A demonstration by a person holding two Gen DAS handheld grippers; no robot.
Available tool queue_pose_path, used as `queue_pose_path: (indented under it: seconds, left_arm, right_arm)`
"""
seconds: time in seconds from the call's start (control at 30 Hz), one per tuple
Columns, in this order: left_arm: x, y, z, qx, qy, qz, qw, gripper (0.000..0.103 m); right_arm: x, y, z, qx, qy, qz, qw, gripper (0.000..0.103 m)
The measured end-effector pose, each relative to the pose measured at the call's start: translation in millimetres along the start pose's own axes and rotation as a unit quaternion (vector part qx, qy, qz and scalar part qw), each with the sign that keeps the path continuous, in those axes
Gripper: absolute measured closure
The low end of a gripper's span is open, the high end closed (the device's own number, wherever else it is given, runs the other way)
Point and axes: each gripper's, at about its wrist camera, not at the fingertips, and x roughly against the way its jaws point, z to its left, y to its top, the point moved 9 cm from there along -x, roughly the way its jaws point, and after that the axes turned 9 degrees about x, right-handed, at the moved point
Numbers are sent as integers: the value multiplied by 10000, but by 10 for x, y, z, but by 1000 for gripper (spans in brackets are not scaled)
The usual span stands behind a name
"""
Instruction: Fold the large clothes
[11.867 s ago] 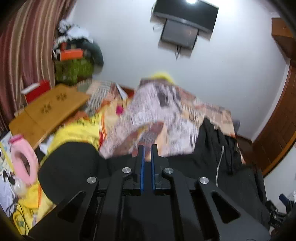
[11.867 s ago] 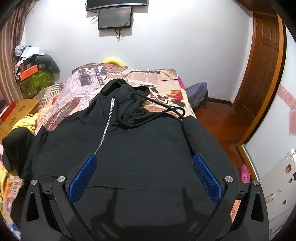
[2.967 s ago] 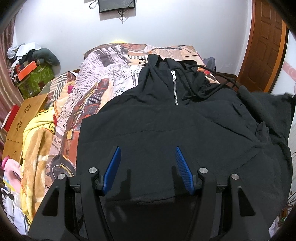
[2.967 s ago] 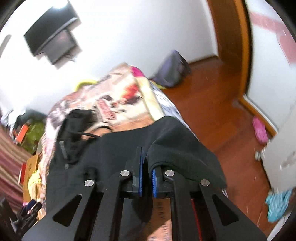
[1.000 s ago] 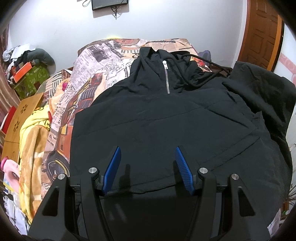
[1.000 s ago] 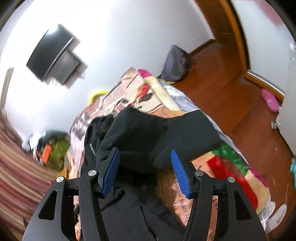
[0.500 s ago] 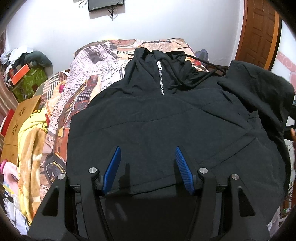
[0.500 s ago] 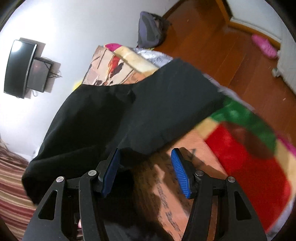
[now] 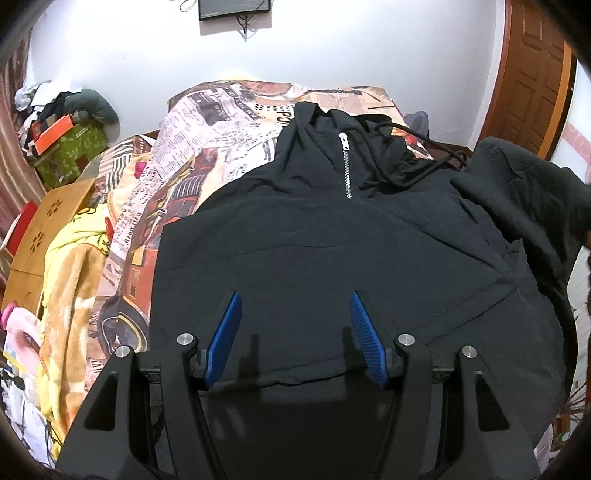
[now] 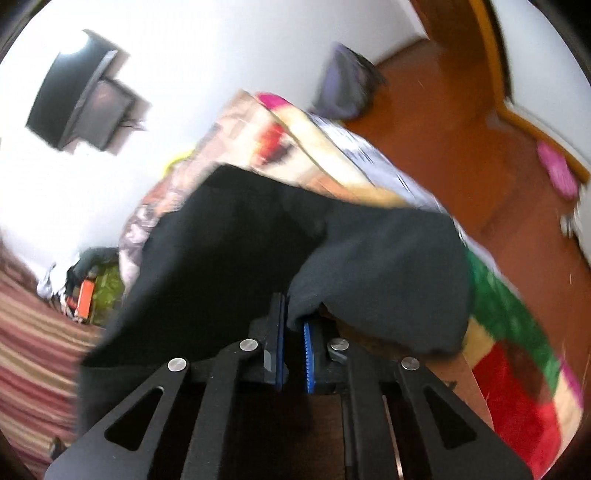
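Left gripper (image 9: 295,332) jaws spread wide, nothing between the blue pads (image 9: 223,338), hovering over the bottom hem of the black hoodie (image 9: 332,251). Hoodie lies front up straight ahead of it on the bed (image 9: 221,110), zipper (image 9: 345,166) and drawstring (image 9: 424,136) at the far end, hood bunched near the wall. Hoodie's right sleeve (image 9: 524,184) is lifted and draped to the right of this gripper. Left of it, newspaper-print blanket (image 9: 207,125), yellow blanket (image 9: 70,266), wooden board (image 9: 40,229) further left, green box (image 9: 70,155) with clutter in the far corner. Screen (image 9: 234,7) on the wall ahead, wooden door (image 9: 535,74) far right. Right gripper (image 10: 293,332) jaws nearly together, pinching a fold of the hoodie (image 10: 369,269) fabric between the pads; view is motion-blurred. Cloth hangs ahead and to its right over a red and green blanket (image 10: 509,362). Beyond that, wood floor (image 10: 461,122), a purple bag (image 10: 343,88) by the wall, a pink slipper (image 10: 557,173) far right. TV (image 10: 81,103) up left on the wall, striped curtain (image 10: 33,332) at far left.
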Motion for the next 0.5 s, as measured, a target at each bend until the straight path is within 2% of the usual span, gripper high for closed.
queue_pose_path:
  seconds: [0.1,0.2,0.3,0.43,0.5]
  left_arm:
    - [47,14,38,57,-31,-59,10000,43]
    - [107,19,68,87,-60,-124,9999,43]
    - [175,20,109,130,-108,-180,9997,43]
    - [297,29,213,181,-127,-293,9993,43]
    - [363,36,282,214,-122,-356,9991,43]
  right_arm:
    - [233,72,354,387,225,-204,9988,95]
    - [347,77,730,833,349,-315,9954,95]
    - [367,15,1154,1197,671,-314,9900,96]
    - [143,-199,1707,1573,1187,63,9804,96]
    - [-66,-337,1873,1770,1263,303,9756,96]
